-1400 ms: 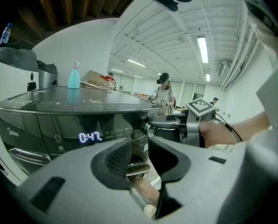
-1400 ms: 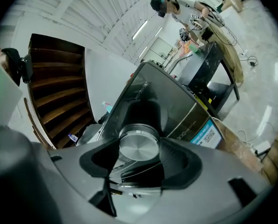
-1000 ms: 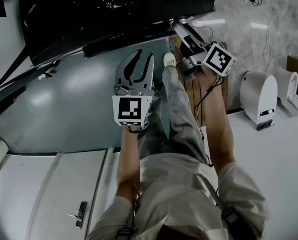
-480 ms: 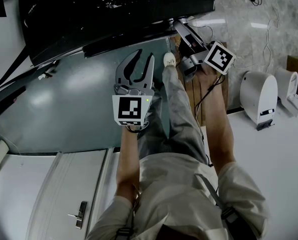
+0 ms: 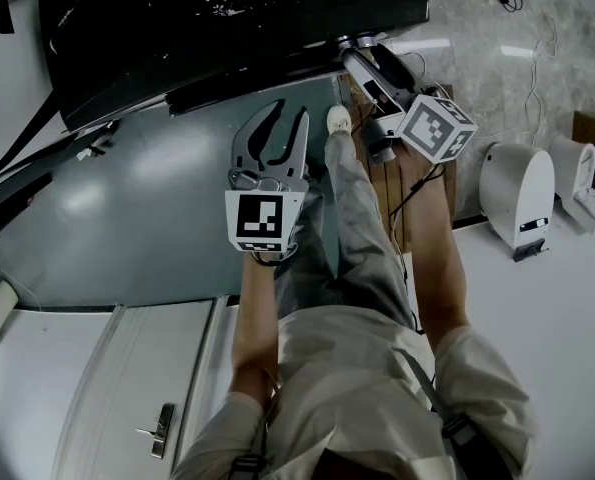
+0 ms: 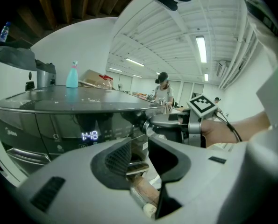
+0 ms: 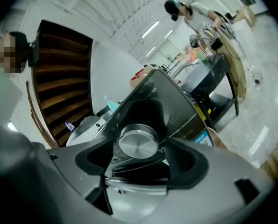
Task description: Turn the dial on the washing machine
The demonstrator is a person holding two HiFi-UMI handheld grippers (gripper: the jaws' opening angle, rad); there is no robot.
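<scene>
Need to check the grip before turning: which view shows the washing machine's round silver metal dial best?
The right gripper view: the round silver metal dial sits face-on, large, between the jaws of the right gripper. The left gripper view shows only its edge, side-on and small. The head view shows barely a sliver past the gripper.

From the head view we cannot see the round silver metal dial [image 7: 138,141]. The right tool [image 5: 365,48] covers it at one o'clock, its jaw tips lost against the dark grey washing machine [image 5: 227,18], whose top runs off the twelve o'clock edge. In the right gripper view the jaws clamped on the dial hide its flanks at four and eight o'clock. In the left gripper view the print around the lit display [image 6: 89,135] is too small for us to read.
</scene>
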